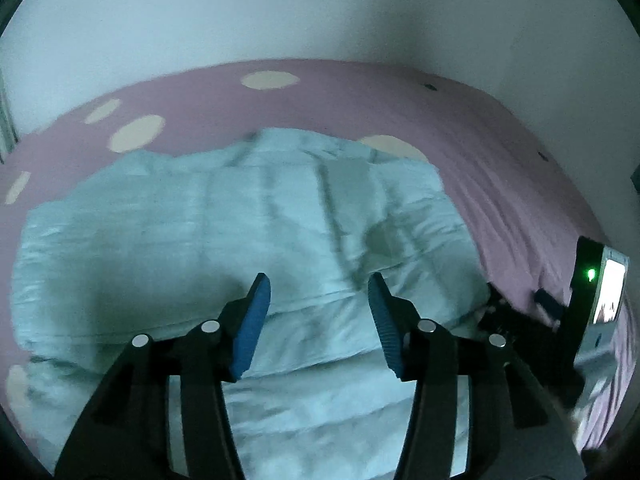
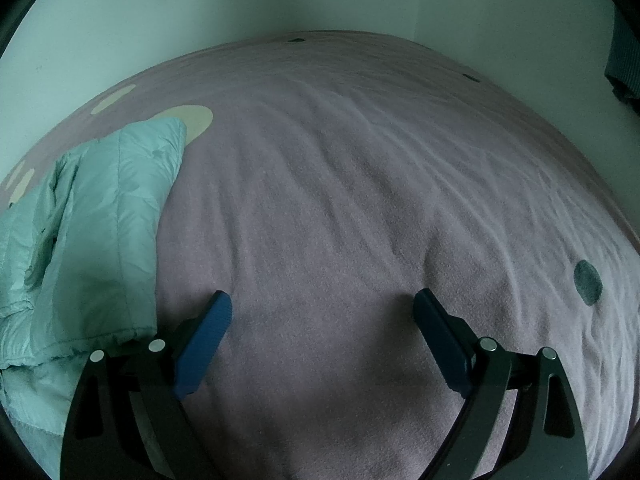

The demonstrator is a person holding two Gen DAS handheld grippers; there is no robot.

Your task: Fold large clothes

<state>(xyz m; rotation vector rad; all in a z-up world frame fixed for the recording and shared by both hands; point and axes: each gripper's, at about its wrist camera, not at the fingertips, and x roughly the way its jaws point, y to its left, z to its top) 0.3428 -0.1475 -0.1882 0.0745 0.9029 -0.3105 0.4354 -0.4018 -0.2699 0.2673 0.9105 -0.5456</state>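
A pale mint quilted jacket (image 1: 240, 220) lies spread and partly folded on a mauve bed cover (image 1: 400, 96). My left gripper (image 1: 319, 280) hovers over the jacket's near half. Its blue pads (image 1: 252, 328) stand apart with nothing between them, and the picture is slightly blurred. In the right wrist view the jacket (image 2: 100, 220) lies at the left, folded into a long strip. My right gripper (image 2: 323, 294) is open over the bare cover (image 2: 360, 200), just right of the jacket's near corner, holding nothing.
The cover carries cream dots (image 1: 270, 80) and a few dark dots (image 2: 587, 282). Pale walls (image 1: 320, 8) close the bed at the back and sides. A black device with a green light and a lit screen (image 1: 592, 292) stands at the right edge of the left wrist view.
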